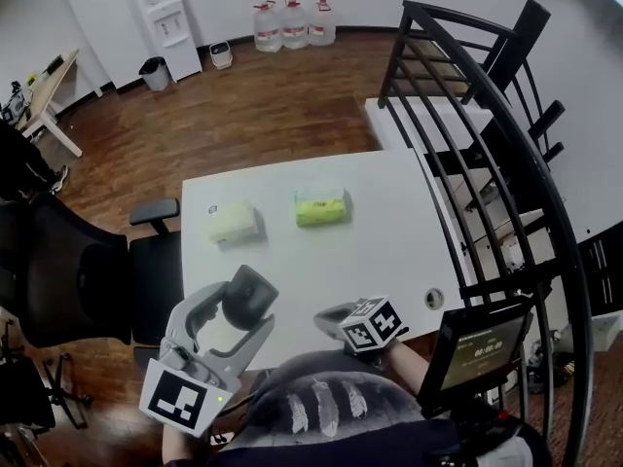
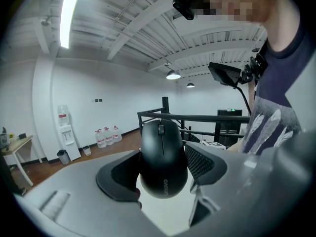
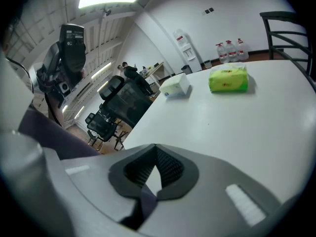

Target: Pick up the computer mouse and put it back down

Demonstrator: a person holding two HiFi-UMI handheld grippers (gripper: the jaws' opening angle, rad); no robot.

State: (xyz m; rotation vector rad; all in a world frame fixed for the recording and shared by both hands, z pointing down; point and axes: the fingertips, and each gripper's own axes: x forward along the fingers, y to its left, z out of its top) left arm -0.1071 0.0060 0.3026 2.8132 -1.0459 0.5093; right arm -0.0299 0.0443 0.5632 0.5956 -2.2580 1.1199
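A black computer mouse (image 2: 163, 157) is clamped between the pads of my left gripper (image 2: 163, 171), which is shut on its sides. In the head view the mouse (image 1: 249, 296) hangs in the air over the near left corner of the white table (image 1: 321, 266), held by the left gripper (image 1: 241, 309). My right gripper (image 1: 331, 321) rests low at the table's near edge. In the right gripper view its fingertips (image 3: 155, 152) meet, with nothing between them.
A green tissue pack (image 1: 320, 205) and a pale one (image 1: 235, 222) lie on the far half of the table. A black office chair (image 1: 92, 270) stands to the left. A black railing (image 1: 467, 125) and a small screen (image 1: 480, 344) are on the right.
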